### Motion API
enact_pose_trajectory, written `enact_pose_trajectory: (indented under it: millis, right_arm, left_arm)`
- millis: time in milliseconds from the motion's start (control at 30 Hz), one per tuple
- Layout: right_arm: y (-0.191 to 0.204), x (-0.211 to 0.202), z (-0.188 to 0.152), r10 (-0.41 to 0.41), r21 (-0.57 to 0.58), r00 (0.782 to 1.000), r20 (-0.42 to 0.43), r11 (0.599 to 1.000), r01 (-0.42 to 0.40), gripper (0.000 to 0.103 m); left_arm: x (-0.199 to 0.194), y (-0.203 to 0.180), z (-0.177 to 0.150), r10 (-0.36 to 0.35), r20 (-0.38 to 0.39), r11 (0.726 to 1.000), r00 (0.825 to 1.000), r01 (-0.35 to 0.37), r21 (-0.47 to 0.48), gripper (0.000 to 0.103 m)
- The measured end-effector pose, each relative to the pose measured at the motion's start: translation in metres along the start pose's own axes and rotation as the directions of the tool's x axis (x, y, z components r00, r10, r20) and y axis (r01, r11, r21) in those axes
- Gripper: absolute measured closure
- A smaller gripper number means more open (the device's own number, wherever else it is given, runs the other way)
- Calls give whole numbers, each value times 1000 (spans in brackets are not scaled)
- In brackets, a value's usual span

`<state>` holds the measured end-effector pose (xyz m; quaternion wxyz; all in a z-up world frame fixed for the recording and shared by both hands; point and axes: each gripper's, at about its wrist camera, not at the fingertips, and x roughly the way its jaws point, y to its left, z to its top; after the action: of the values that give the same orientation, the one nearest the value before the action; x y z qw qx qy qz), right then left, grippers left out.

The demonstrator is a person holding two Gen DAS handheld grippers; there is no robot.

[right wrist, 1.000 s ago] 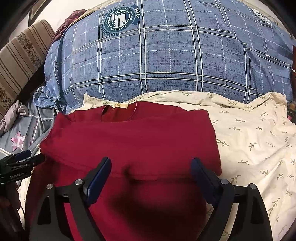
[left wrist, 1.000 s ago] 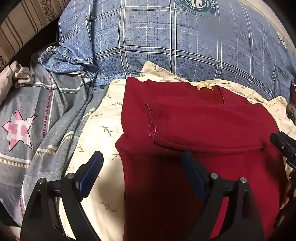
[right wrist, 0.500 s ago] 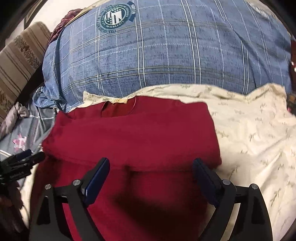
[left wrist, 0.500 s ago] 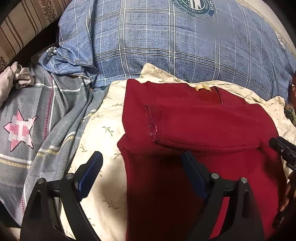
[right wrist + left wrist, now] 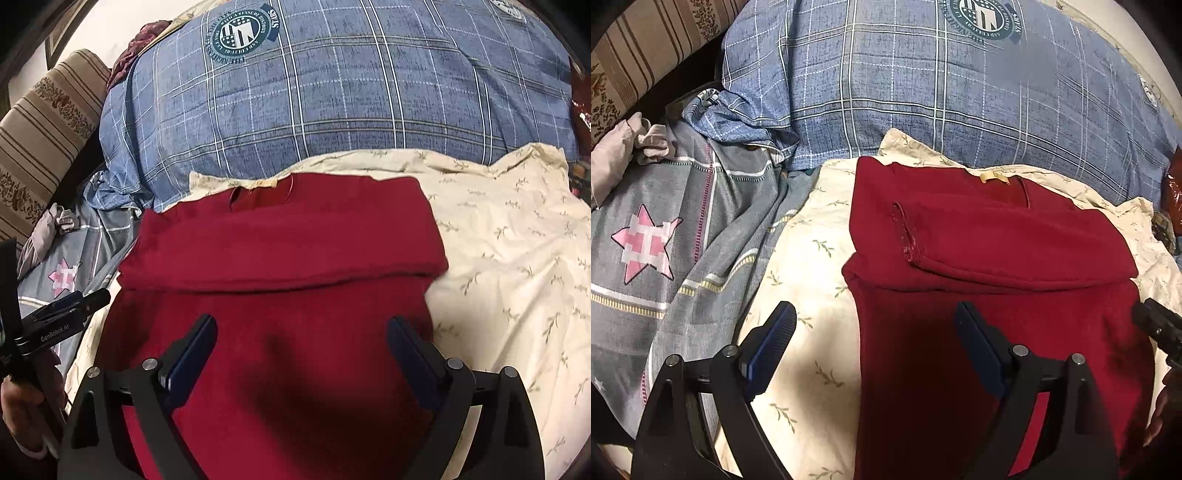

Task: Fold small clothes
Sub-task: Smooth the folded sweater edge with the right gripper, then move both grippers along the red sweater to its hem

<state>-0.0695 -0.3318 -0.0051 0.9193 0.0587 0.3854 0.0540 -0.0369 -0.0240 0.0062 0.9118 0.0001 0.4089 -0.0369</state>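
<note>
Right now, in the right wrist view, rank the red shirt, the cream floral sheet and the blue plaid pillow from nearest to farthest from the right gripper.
1. Red shirt, directly under the open right gripper.
2. Cream floral sheet, off to the right.
3. Blue plaid pillow, at the back, beyond the shirt's collar.

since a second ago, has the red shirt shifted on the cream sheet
No. In the left wrist view the red shirt lies the same on the cream sheet, its tan label just below the blue plaid pillow as before.
</note>
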Motion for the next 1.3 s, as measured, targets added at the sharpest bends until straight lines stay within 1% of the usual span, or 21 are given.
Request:
enact_pose_trajectory:
  millis: [100,200,300,433,500,600,700,733,767,800,833,867,900,933,1000,1100,1133,1167,1200,1267,1300]
  right_arm:
    - [-1,-7,-7,-21,2,1000,-8,1000,21,9]
    - [-10,-13,-13,-32,27,999,-33,999,33,9]
    - [-28,-22,-22,-49,77,997,-57,996,53,9]
    - [-52,-32,-34,-53,150,995,-86,987,65,9]
    - [-60,-37,-40,-44,170,994,-97,984,60,9]
    - [-64,-44,-52,-18,154,994,-112,987,35,9]
    - [-60,-44,-60,10,130,992,-124,992,7,10]
    - [-57,-42,-61,11,112,992,-128,994,4,14]
    - [-54,-40,-62,5,93,992,-126,996,7,28]
    - [-51,-37,-63,-11,66,992,-122,998,19,40]
    - [-48,-35,-63,-26,45,993,-118,998,32,68]
    - [-46,-34,-63,-37,25,993,-113,999,40,79]
    - [-44,-35,-63,-38,13,994,-106,999,40,83]
    - [-43,-39,-62,-35,6,995,-97,999,35,92]
    - [-44,-49,-62,-33,3,996,-81,999,33,94]
    - [-54,-51,-66,-114,1,989,-99,993,114,95]
    - [-59,-50,-68,-105,23,988,-109,994,108,95]
    - [-63,-51,-69,-79,46,991,-111,995,84,95]
    - [-63,-55,-69,-61,56,993,-101,996,67,92]
    - [-63,-71,-69,-35,70,996,-79,997,41,84]
    - [-63,-78,-71,-14,74,996,-83,997,20,78]
  left_arm:
    - [-3,1,-7,-15,-10,1000,1000,15,-10,15]
    - [-4,4,-19,-62,-49,998,997,61,-36,15]
    - [-7,6,-33,-103,-85,993,991,97,-64,15]
    - [-17,8,-47,-132,-87,989,987,125,-77,15]
    - [-20,12,-54,-151,-94,985,984,142,-98,15]
    - [-19,19,-67,-186,-126,976,974,168,-140,15]
    - [-20,24,-78,-186,-136,974,973,164,-156,15]
    - [-21,24,-80,-186,-134,974,973,165,-154,15]
    - [-22,23,-82,-185,-134,975,973,165,-149,15]
    - [-23,23,-83,-183,-135,976,974,163,-145,15]
    - [-23,22,-84,-178,-134,977,975,159,-141,15]
    - [-23,22,-85,-177,-133,978,975,158,-139,15]
    - [-24,22,-86,-177,-132,978,975,159,-136,15]
    - [-24,23,-86,-180,-130,978,975,162,-134,15]
    - [-26,25,-89,-186,-125,976,975,169,-135,15]
    - [-27,25,-93,-183,-124,978,975,168,-126,15]
    - [-27,24,-94,-182,-125,979,975,167,-120,15]
    - [-28,24,-95,-184,-125,978,975,170,-117,15]
    - [-29,24,-97,-190,-127,977,974,176,-118,15]
    - [-34,28,-103,-218,-127,970,968,201,-134,15]
    - [-37,31,-106,-237,-129,965,963,218,-146,15]
